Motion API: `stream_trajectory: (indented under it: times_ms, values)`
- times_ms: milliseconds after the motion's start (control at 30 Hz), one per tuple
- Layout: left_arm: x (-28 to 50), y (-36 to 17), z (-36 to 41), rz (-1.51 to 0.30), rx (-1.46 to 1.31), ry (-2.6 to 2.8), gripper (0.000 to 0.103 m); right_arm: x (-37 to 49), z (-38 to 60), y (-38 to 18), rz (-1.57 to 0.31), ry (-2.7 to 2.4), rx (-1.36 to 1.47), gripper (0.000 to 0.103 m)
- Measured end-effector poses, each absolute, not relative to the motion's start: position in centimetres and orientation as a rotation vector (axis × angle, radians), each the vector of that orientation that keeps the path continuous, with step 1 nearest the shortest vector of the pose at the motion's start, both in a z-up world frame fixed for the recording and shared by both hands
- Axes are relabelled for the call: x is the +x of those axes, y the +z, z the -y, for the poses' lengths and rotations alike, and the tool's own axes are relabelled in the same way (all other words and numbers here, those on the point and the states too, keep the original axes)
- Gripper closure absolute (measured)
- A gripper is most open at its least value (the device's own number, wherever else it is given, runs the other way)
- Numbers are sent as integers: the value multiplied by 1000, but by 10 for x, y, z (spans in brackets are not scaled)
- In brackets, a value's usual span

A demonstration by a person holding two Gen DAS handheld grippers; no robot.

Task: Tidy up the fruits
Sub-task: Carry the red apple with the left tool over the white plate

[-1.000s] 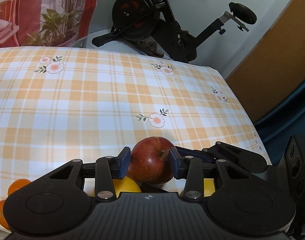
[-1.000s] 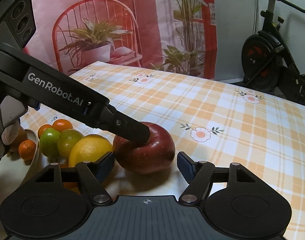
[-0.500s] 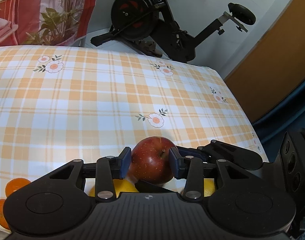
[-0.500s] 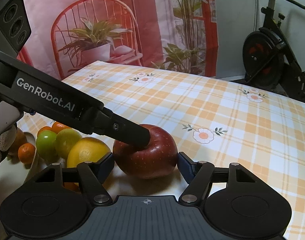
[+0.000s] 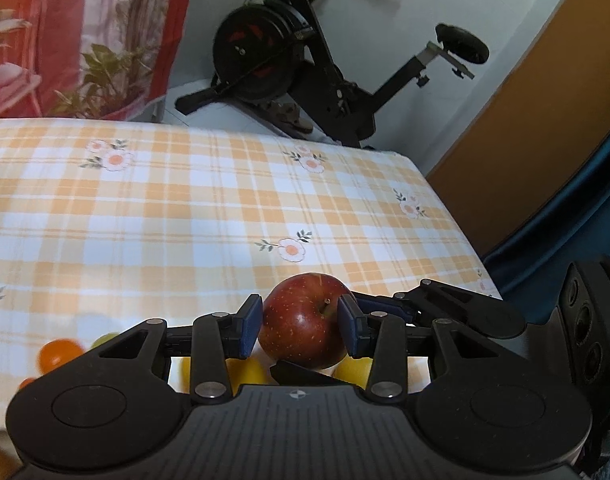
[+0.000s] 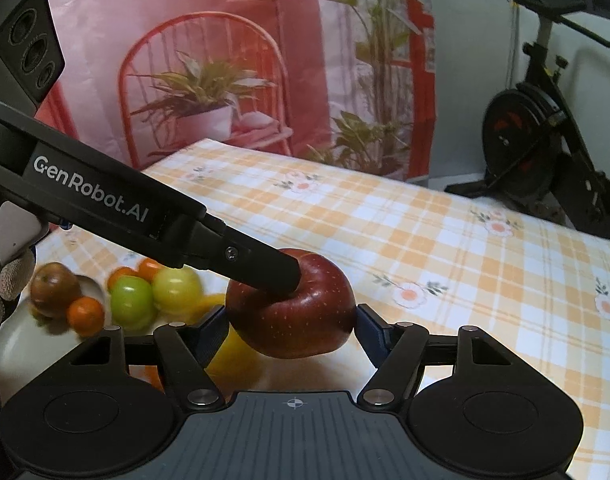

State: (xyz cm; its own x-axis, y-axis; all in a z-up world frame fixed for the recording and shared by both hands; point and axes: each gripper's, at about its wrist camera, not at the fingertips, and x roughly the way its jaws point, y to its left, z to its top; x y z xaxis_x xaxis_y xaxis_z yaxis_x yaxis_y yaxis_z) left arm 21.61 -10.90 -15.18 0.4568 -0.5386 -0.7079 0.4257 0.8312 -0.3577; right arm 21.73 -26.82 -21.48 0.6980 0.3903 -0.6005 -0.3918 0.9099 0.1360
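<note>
Left claw (image 5: 300, 328) clamps the red apple (image 5: 303, 320) above the checked bench (image 5: 185, 220); the right claw (image 6: 291, 326) grips that apple too, with 2 green fruits (image 6: 153, 294) and tangerines (image 6: 85, 314) lying lower left.

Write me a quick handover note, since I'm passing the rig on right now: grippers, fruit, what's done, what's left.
Left hand-held gripper: shut on the red apple, pads on both sides.
Right hand-held gripper: pads against the same apple's sides, so both grip it.
Apple appears lifted above the checked tablecloth.
Other fruit, namely green apples, oranges, a brownish fruit and a yellow fruit, sits grouped at the left, blurred.
Done: apple picked up.
Left: place it; the destination isn't clear.
</note>
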Motion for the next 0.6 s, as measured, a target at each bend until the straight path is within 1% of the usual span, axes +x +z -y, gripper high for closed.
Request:
stream_trajectory:
  times_ms: [333,600]
  values:
    - [167,-129,36,-884,-161,-496,59,188,196,-191,-638,558,-54,38]
    - [133,-128,-22,-898,-212,-413,59,164,131,-184,-663,670,-85,38]
